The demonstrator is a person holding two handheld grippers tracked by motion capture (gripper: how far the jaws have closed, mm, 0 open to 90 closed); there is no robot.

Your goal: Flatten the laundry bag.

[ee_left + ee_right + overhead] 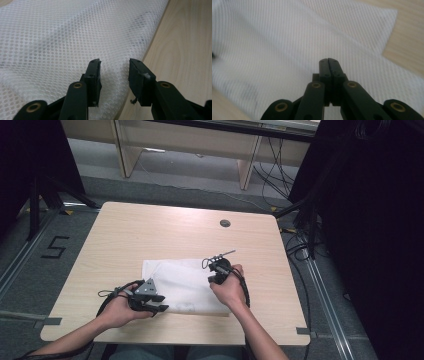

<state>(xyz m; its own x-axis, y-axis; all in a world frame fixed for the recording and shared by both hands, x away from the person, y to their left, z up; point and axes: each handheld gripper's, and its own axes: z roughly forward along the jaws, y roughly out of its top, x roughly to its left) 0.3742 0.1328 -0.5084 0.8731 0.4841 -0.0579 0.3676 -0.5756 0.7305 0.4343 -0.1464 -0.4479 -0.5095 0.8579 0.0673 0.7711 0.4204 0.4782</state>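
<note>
White mesh cloth [62,45], under both grippers' fingers [93,75]

Even overhead light, table [150,227] bright, surroundings past right edge near black. Soft short shadows under hands. Right gripper view blurred; left gripper view sharp on mesh cloth [62,40].

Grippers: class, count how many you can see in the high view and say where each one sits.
2. The left gripper is at the near left edge of the white mesh cloth; the right gripper is over the cloth's right part. None seems hidden.
</note>
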